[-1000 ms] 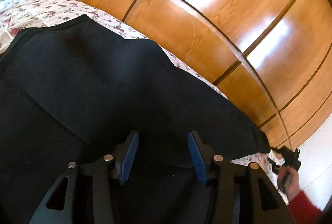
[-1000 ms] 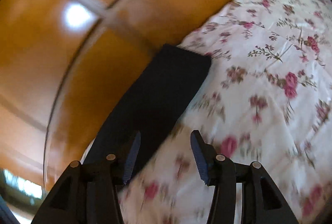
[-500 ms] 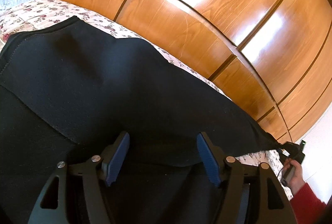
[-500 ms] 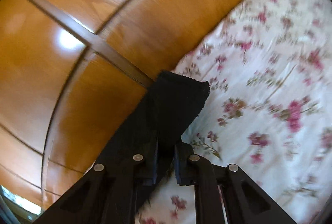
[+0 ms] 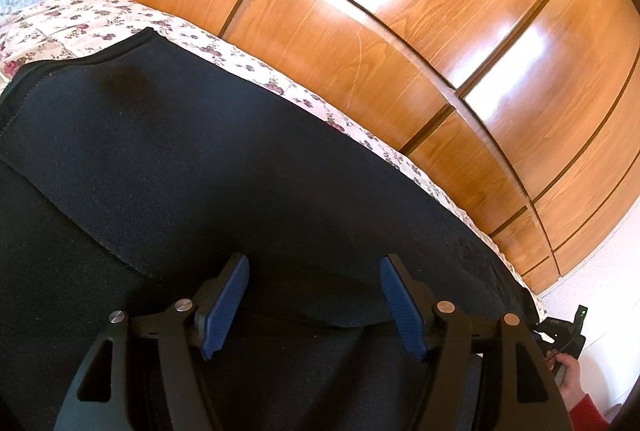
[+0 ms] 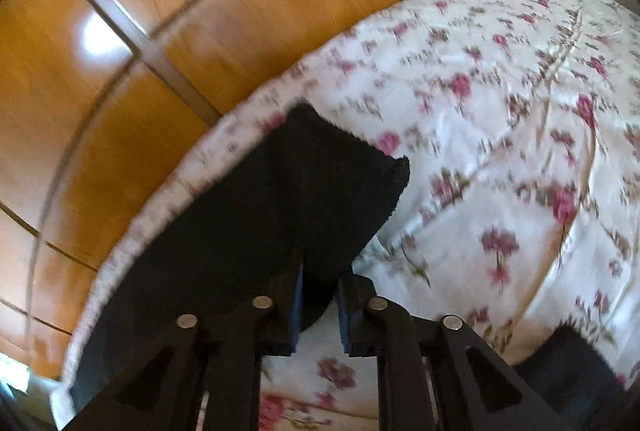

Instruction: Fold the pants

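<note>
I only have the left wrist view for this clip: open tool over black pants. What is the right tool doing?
Observer: The right tool is shut on the pants, pinching the leg just short of its hem.
Operator: Is that hem lifted or lying down?
Observer: The hem end stands up a little past the tool, above the floral bedspread; how high, I cannot tell.
Operator: Anything else near it?
Observer: A second dark shape shows at the lower right of that view, too cropped to identify.
Operator: And my side?
Observer: The left tool is open above the pants, gripping nothing.
</note>
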The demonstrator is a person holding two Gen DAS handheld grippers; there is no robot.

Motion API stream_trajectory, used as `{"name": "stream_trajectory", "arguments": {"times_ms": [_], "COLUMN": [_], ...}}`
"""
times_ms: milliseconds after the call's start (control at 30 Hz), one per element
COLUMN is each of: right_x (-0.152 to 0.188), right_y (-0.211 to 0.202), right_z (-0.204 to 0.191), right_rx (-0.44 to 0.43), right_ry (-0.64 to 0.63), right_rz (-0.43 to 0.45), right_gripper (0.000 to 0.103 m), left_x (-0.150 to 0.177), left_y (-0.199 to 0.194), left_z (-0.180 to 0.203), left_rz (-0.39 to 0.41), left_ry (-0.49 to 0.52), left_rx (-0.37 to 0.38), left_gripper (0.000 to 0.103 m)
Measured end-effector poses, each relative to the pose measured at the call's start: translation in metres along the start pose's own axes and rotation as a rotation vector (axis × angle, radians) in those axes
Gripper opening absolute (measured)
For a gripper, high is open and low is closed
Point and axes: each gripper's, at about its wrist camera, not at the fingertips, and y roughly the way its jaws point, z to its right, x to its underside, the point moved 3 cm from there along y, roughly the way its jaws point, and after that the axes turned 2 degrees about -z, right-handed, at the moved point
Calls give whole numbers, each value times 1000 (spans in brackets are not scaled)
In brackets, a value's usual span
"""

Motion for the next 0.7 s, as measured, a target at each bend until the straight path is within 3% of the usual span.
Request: {"name": "stream_trajectory", "arguments": {"times_ms": [67,167,267,367,433,567,700], "right_x": [5,25,57,99,121,164,173], "right_y": [-13,-41,-60,-53,-46,-28,-7], "right_z": [-15,-58,-109,-176,-205,-240,-232], "right_rx": [46,69,-79,-252,-296,-280,-254], "right_ry": [-45,-149,-272,-450,-542,-722,-707], "right_rz": [29,118,145,60,28,-31,-92], "right_gripper": [31,34,38,43,43,43,44], "left_x": [-1,-2,-7,-25,-48,-107,-159], "left_y": [2,4,6,3,-6,-17,-10], "left_z": [1,3,5,5,4,-9,-43], "left_rz": [-3,-17,-50,-101,-76,12,42], "left_ry": [2,5,-9,-40,-35,54,121], "left_rx": [-3,-9,-19,-8,-16,-155,-313], "left_gripper": [70,72,72,70,70,71,71]}}
